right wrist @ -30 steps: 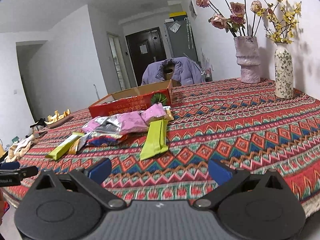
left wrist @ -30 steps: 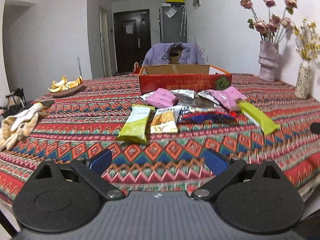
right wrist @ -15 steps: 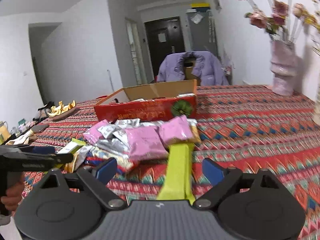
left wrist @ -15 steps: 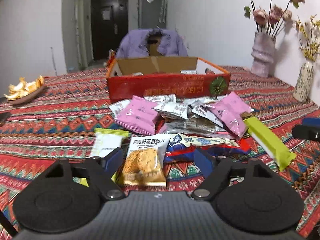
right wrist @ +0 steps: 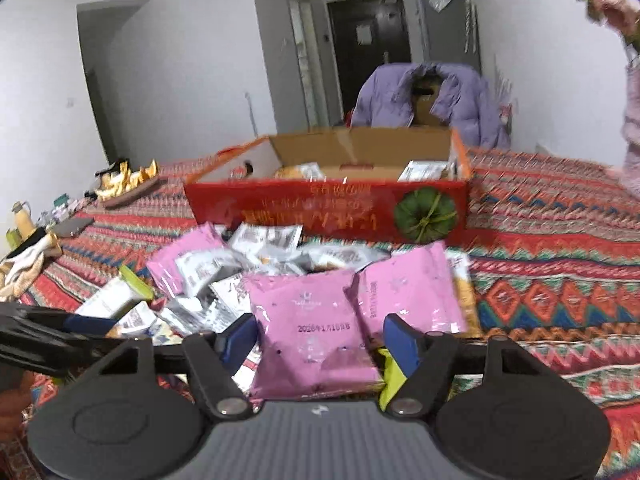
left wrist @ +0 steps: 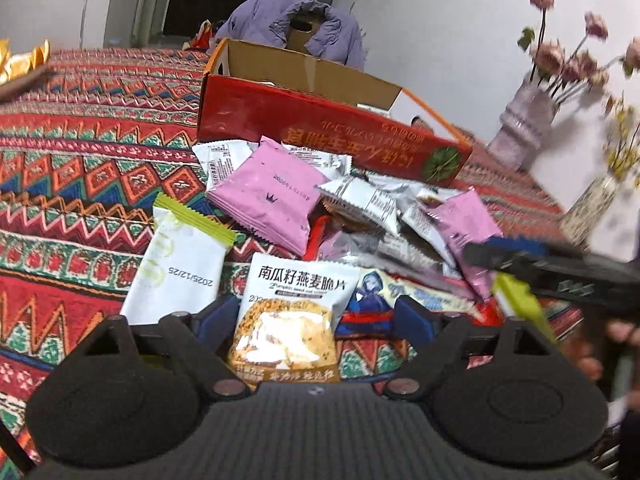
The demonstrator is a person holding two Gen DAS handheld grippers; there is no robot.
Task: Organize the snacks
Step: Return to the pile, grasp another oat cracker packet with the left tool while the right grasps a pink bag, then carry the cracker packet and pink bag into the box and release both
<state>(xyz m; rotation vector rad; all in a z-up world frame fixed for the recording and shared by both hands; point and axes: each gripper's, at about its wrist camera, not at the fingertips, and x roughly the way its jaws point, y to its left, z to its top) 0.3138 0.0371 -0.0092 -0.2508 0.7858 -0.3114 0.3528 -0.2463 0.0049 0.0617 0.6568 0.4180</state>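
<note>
Peel dish (right wrist: 128,184): far left on the tabletop, holds yellow peel; well apart from the snacks.
Tabletop (left wrist: 80,152): covered by a red zigzag-patterned cloth.
Green-edged packet (left wrist: 176,264): white, date printed on it; left rim of the snack heap, lying flat just beside the left claw's left finger.
Left claw (left wrist: 316,320): spread, jaws have just been opening; pads astride the oat crisp packet (left wrist: 288,320), not pressing it.
Snack heap (left wrist: 360,216): loose pile of pink, silver and white packets on the tabletop, directly in front of the red box.
Large pink packet (right wrist: 312,336): near edge of the heap, between the right claw's pads.
Right claw (right wrist: 320,340): partly spread, jaws have just been closing; pads flank the large pink packet, contact not clear.
Red box (right wrist: 332,204): open-topped cardboard, behind the heap; a few packets lie inside.
Lime bar (left wrist: 520,304): right edge of the heap, under the right claw's finger in the left wrist view.
Vases (left wrist: 524,128): far right by the wall, holding flowers.
</note>
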